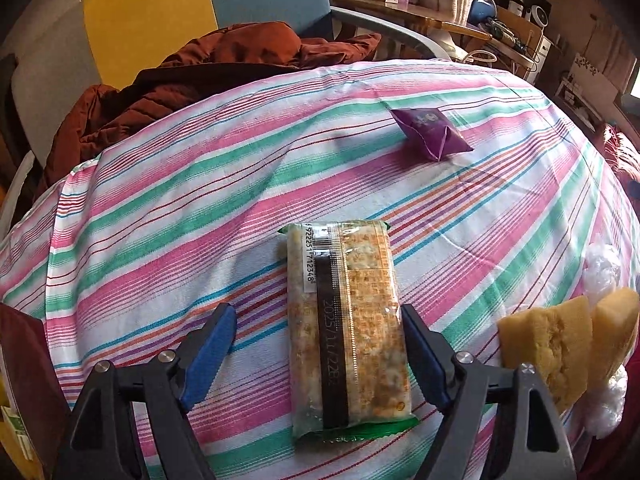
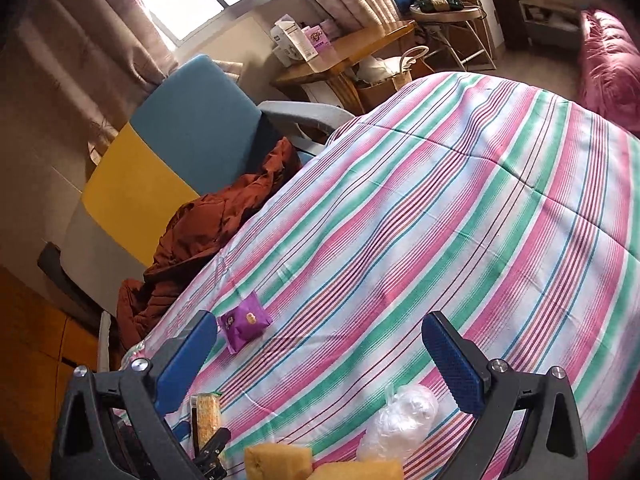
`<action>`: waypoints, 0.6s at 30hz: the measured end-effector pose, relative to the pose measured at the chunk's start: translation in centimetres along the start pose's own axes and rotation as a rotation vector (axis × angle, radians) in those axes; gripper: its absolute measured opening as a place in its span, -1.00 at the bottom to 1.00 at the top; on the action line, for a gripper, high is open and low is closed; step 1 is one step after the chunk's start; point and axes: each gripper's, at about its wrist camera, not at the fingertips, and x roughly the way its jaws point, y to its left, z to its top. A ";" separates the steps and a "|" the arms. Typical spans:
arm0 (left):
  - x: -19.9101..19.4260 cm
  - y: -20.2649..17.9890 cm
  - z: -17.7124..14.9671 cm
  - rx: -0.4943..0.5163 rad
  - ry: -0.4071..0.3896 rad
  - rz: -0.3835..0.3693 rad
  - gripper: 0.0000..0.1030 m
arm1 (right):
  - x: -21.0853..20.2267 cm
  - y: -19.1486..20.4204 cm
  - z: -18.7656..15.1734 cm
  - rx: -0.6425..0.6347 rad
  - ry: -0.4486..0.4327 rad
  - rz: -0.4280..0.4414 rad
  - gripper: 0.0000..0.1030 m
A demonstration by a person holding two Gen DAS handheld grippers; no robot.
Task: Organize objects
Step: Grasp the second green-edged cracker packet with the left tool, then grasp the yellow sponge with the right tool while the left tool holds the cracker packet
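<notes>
The left tool [image 1: 316,344] is held wide open over the striped cloth [image 1: 200,184] that covers the tabletop. A clear-wrapped snack bar [image 1: 348,320] is positioned lengthwise between its blue pads [image 1: 212,348]; the right-hand pad is seen against the wrapper's edge, while a gap of cloth is visible between the bar and the left-hand pad. The bar lies flat near the near edge of the tabletop, with a printed date strip uppermost.

A purple packet [image 1: 430,132] is located well apart from the bar, toward the far right of the tabletop. Two yellow sponge pieces [image 1: 548,344] are found at the right edge, just beside the left tool's right finger, with crumpled clear plastic [image 1: 602,268] behind them.

The right tool [image 2: 320,348] is likewise held open, with nothing between its fingers. In its view, the purple packet [image 2: 244,326] is seen just beside the left pad, and the snack bar [image 2: 206,416] is partly hidden behind that finger. The sponge pieces [image 2: 280,462] and the clear plastic [image 2: 400,420] lie at the bottom of the frame.

Beyond the far-left edge of the tabletop, a rust-brown jacket [image 1: 180,84] is draped on a blue and yellow chair [image 2: 180,144]. A wooden side table [image 2: 348,54] carrying boxes is placed farther back.
</notes>
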 end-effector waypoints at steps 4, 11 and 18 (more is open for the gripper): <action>-0.1 -0.1 0.0 -0.005 -0.018 0.012 0.42 | 1.5 1.6 -1.0 -0.083 0.056 -0.013 0.99; -0.7 -0.9 -0.4 0.018 -0.059 0.028 -0.04 | 3.8 4.0 -2.9 -0.232 0.161 -0.009 0.99; -1.0 -0.6 -0.9 -0.006 -0.053 0.024 -0.07 | 6.1 6.8 -6.2 -0.417 0.301 -0.001 0.99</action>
